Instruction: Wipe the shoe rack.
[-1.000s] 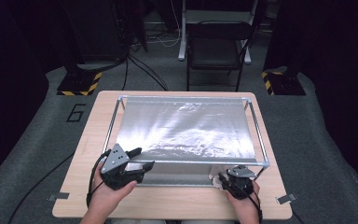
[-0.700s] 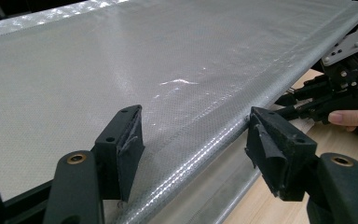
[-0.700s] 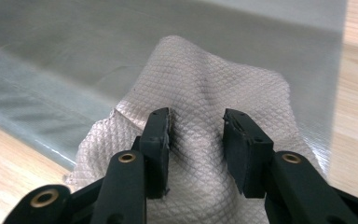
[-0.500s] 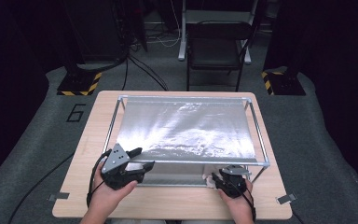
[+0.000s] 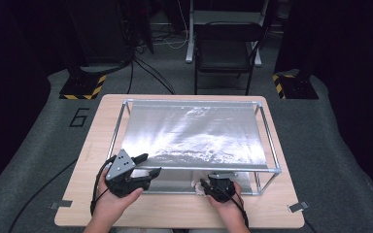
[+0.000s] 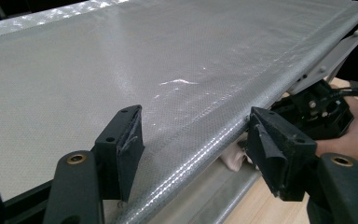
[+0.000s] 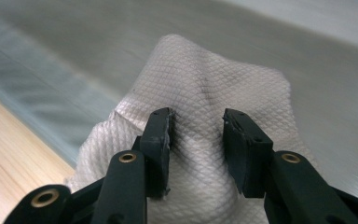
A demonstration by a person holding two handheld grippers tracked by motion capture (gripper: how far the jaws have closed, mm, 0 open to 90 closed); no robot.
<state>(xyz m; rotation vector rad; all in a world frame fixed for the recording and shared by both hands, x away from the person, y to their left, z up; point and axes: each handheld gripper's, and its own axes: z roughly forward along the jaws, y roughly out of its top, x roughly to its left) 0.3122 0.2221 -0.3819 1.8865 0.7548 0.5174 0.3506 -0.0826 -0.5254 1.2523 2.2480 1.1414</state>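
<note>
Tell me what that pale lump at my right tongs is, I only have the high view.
Observer: A white quilted cloth, bunched between the right tongs.
Operator: What's under it?
Observer: The silvery sheet, right beside the wooden table.
Operator: And the left tongs?
Observer: The left tongs stand open, with the silvery sheet's hemmed edge running between them.

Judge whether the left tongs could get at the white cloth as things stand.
Probably not directly: the left tongs sit open astride the silver sheet's front edge, while the white cloth lies under that sheet, pinched by the right tongs.
</note>
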